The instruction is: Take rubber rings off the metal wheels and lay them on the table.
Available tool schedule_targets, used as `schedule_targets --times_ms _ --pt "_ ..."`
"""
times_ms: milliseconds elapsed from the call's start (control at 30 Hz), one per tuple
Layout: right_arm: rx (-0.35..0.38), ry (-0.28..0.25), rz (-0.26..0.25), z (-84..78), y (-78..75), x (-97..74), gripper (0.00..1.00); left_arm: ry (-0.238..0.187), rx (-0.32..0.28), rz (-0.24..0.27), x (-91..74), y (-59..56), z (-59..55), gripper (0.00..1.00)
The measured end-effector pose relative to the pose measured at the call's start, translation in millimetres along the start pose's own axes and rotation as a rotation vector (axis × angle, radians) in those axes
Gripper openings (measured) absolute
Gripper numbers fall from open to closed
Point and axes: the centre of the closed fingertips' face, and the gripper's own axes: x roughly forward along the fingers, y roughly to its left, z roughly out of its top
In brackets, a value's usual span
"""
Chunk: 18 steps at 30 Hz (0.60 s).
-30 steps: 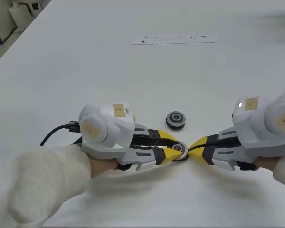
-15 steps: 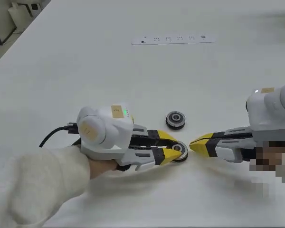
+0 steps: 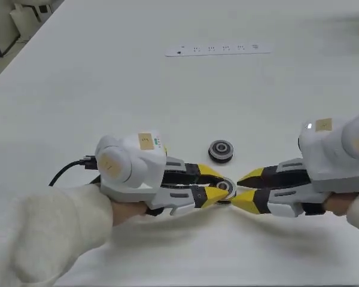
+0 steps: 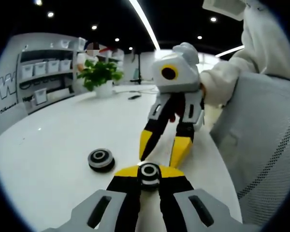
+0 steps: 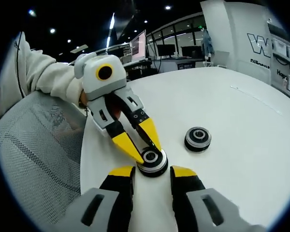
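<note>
Left gripper (image 3: 220,187): jaws pinched on the near wheel (image 5: 152,161) from its two sides; wheel lies flat, on or just above the table (image 3: 167,95)
Right gripper (image 3: 242,190): jaws spread; tips just short of the same wheel, facing the left gripper head-on
Far wheel (image 3: 221,150): flat on the table just beyond the grippers; dark rubber ring apparently on it; nothing touching it
Step in hand: likely getting the right tips onto the near wheel's rubber ring to peel it off
Doing it well: left grip should sit on the metal, not the rubber, or the ring is trapped; the right should catch the ring's outer edge only; pull along the wheel's axis; keep the left steady against the pull
Hard to make out: whether the left tips press on hub or ring; whether the wheel touches the table; the ring's edge, which the yellow tips hide in the head view
</note>
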Motion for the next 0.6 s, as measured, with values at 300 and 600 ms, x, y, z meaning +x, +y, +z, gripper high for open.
schedule_targets --times_ms 300,600 --pt "-0.040 0.020 -0.004 -5.0 -1.0 3.2 0.19 -0.001 -0.001 0.000 -0.5 -0.1 0.1 0.15" --pt "-0.054 0.040 -0.004 -8.7 -1.7 0.8 0.13 -0.003 -0.004 0.001 -0.7 -0.2 0.4 0.15"
